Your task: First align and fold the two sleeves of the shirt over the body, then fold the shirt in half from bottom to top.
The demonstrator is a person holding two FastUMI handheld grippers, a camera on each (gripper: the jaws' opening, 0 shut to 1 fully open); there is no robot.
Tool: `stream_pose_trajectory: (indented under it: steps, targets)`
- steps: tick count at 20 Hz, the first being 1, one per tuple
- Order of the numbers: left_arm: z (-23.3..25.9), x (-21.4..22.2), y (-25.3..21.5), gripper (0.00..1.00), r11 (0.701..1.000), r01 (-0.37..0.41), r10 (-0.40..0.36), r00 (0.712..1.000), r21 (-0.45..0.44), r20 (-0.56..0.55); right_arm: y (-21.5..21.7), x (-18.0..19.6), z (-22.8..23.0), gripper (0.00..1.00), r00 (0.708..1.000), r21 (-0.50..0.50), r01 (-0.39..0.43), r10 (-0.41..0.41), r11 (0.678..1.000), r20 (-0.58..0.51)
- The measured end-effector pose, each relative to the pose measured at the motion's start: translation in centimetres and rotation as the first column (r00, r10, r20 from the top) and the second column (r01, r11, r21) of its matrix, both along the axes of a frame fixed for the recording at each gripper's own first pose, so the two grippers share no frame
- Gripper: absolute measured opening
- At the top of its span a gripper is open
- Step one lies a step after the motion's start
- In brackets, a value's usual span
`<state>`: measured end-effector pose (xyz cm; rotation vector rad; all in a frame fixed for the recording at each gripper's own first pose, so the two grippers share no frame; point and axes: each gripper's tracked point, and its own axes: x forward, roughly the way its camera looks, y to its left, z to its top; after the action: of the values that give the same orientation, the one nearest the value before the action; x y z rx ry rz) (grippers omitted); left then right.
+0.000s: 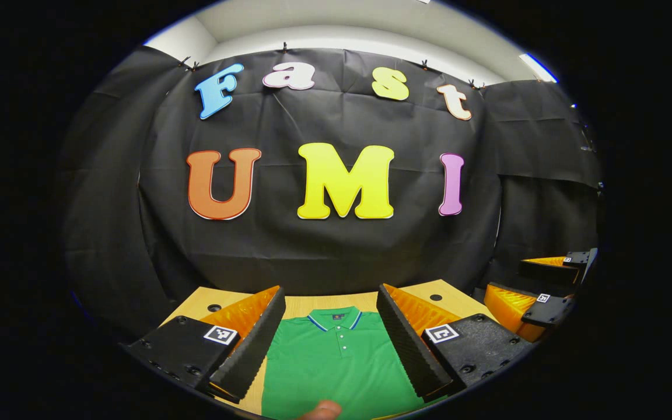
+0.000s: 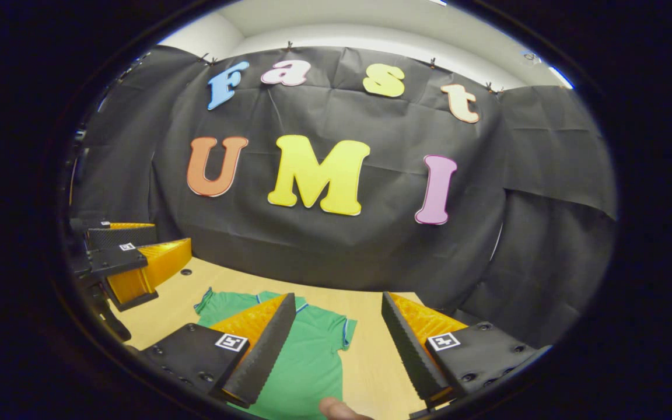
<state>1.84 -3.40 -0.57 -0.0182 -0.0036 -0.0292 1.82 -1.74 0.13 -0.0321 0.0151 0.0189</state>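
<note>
A green polo shirt (image 1: 336,361) with a blue-trimmed collar lies flat, front up, on the wooden table (image 1: 324,303), collar towards the wall. In the right gripper view the shirt (image 2: 312,356) shows both short sleeves spread out to the sides. My left gripper (image 1: 330,297) hovers above the shirt's chest, open, with nothing between its fingers. My right gripper (image 2: 337,298) hangs open over the shirt's right sleeve edge and the bare table beside it. Each gripper also appears in the other's view: the right gripper (image 1: 537,291) far right, the left gripper (image 2: 132,256) far left.
The black cloth wall (image 1: 336,256) closes off the table's far edge just behind the collar. Small round holes (image 1: 436,297) sit in the tabletop near the back corners. A person's fingertip (image 1: 321,411) shows at the bottom edge. Bare wood (image 2: 371,350) lies right of the shirt.
</note>
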Motion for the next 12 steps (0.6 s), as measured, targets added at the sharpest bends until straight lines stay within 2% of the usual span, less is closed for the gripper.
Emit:
stream_pose_trajectory:
  steps: [2, 3, 4, 9, 10, 11, 12]
  targets:
    - [0.2, 0.3, -0.5, 1.0, 1.0, 0.001, -0.001, 1.0, 0.0, 0.001, -0.7, 0.4, -0.2, 0.94, 1.0, 0.012, 0.005, -0.005, 1.0, -0.009]
    - [0.2, 0.5, -0.5, 0.94, 1.0, -0.005, 0.005, 1.0, 0.008, 0.003, -0.9, 0.6, -0.5, 0.94, 1.0, 0.014, 0.007, -0.007, 1.0, -0.016]
    - [0.3, 0.6, -0.6, 1.0, 1.0, -0.005, 0.005, 1.0, 0.011, 0.005, -1.1, 0.7, -0.6, 0.94, 1.0, 0.018, 0.004, -0.003, 1.0, -0.021]
    - [-0.1, 1.3, -1.8, 1.0, 1.0, 0.0, 0.0, 1.0, 0.009, -0.003, -1.5, 1.3, -1.0, 0.97, 0.999, 0.007, -0.011, 0.011, 1.0, -0.036]
    - [-0.2, 1.5, -1.9, 0.94, 1.0, -0.001, 0.001, 1.0, 0.006, -0.004, -1.5, 1.5, -1.0, 0.97, 0.999, 0.006, -0.018, 0.018, 1.0, -0.039]
    - [-0.3, 1.5, -2.0, 1.0, 1.0, -0.001, 0.001, 1.0, 0.002, -0.006, -1.5, 1.7, -1.3, 0.96, 0.999, 0.0, -0.017, 0.017, 1.0, -0.044]
    - [-0.4, 1.5, -2.0, 1.0, 1.0, -0.003, 0.003, 1.0, 0.0, -0.007, -1.7, 2.1, -1.7, 0.95, 0.998, -0.007, -0.014, 0.013, 1.0, -0.056]
